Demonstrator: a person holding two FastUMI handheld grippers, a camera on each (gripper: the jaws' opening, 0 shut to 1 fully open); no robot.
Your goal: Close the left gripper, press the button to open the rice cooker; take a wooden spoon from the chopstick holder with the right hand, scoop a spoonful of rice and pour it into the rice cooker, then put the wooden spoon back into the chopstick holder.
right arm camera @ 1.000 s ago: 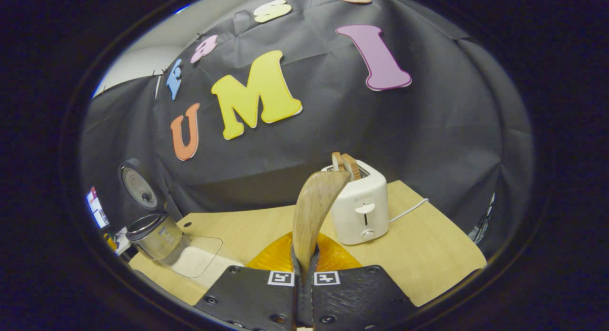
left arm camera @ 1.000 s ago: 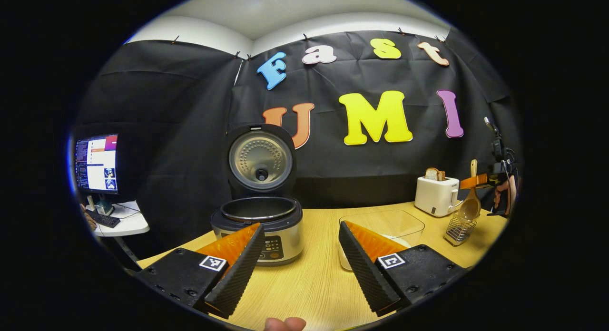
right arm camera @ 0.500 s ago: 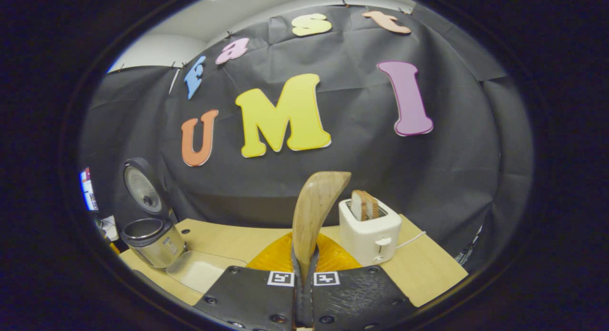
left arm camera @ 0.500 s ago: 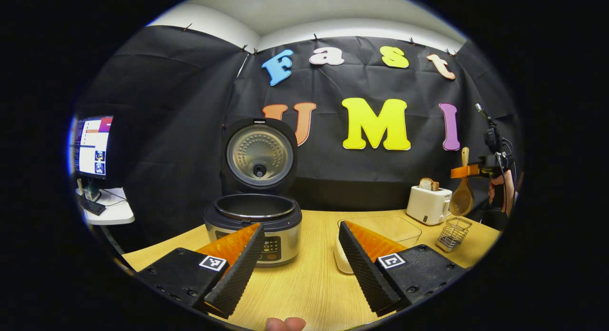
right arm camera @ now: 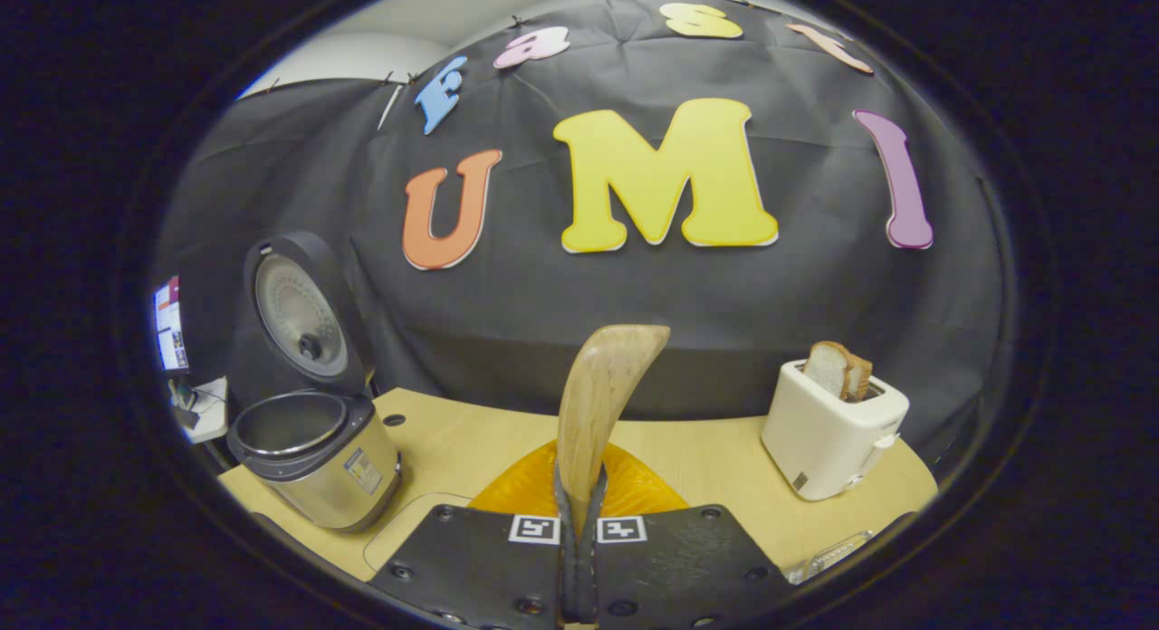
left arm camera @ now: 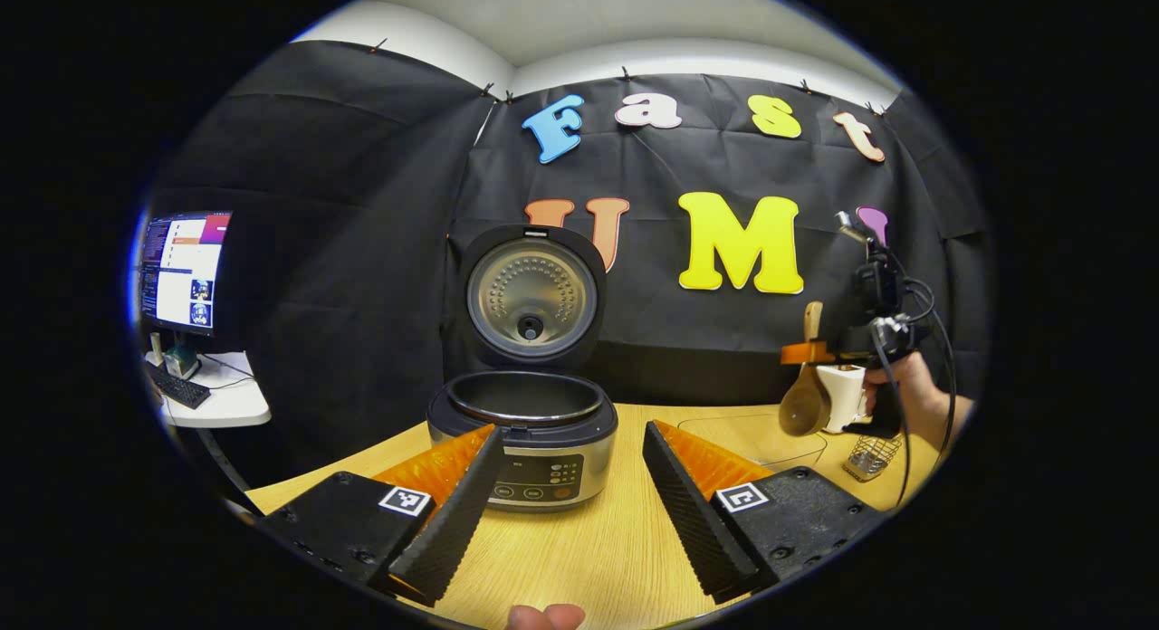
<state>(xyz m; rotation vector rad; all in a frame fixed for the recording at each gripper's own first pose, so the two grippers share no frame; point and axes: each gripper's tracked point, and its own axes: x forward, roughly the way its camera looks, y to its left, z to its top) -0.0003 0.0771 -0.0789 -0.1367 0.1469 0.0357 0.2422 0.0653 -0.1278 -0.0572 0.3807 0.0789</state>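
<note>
- While the right gripper (right arm camera: 579, 558) is clenched on the spoon (right arm camera: 598, 404), both fingers press its handle and the bowl rises straight ahead of the gripper in the right gripper view.
- Seen from the left gripper view, that spoon (left arm camera: 804, 399) hangs bowl down in the air, above the table (left arm camera: 607, 539) and to the left of the holder (left arm camera: 871, 456).
- A hand (left arm camera: 910, 396) grips the right gripper's handle, held level well above the table, with cables trailing down from it.
- Left gripper (left arm camera: 570, 512) is released, its jaws spread wide and holding nothing; it sits low over the table, facing the cooker (left arm camera: 525, 435), which lies just beyond its fingertips.
- One cooker, its lid (left arm camera: 532, 295) standing upright and the pot showing open.
- One spoon, one wire holder, one toaster (right arm camera: 833, 426) with two slices of bread (right arm camera: 838, 369).
- One clear tray (left arm camera: 756, 431) lies flat on the table between the cooker and the holder.
- One monitor (left arm camera: 181, 268) stands on a side desk at far left.
</note>
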